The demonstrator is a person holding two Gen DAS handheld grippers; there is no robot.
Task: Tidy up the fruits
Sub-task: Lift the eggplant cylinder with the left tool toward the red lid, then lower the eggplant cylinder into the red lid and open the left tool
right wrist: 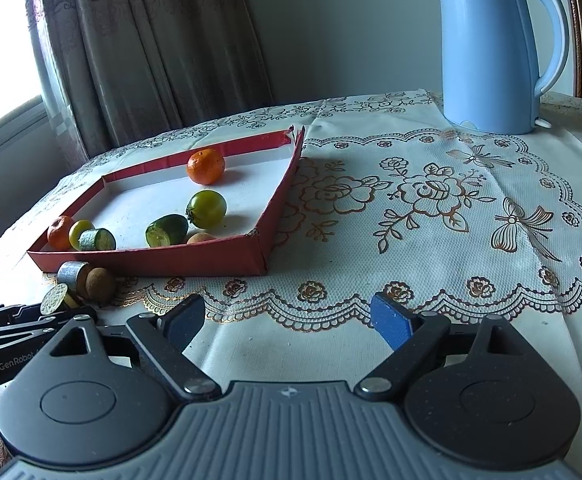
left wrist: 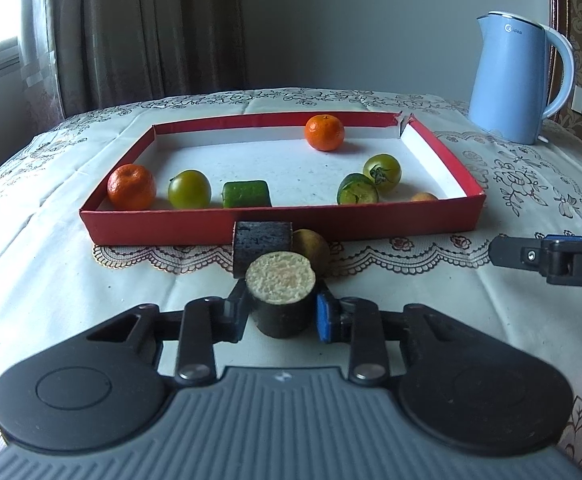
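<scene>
Ahead of both grippers, the red tray (left wrist: 283,236) lies with its long side across my view on the cloth-covered surface (left wrist: 51,280). It holds two oranges, two green tomatoes, two green cucumber pieces and a small pale fruit at the near right corner.

Right gripper (right wrist: 289,322): jaws wide, nothing between them, hovering over bare cloth to the right of the tray, well apart from any fruit.

Left gripper (left wrist: 281,312): jaws narrow, closed on the dark cut cylinder (left wrist: 281,300), which stands upright with its pale cut face up. This is the nearer hand by far.

Key relation: the tray's near wall is straight ahead of the held piece, and between them, touching or almost touching that wall, lie a second dark cylinder (left wrist: 262,244) on its side and a brown round fruit (left wrist: 311,246). Judgement: the carry goes forward and up, clearing those two and the wall, then down into the open floor behind the green pieces.
</scene>
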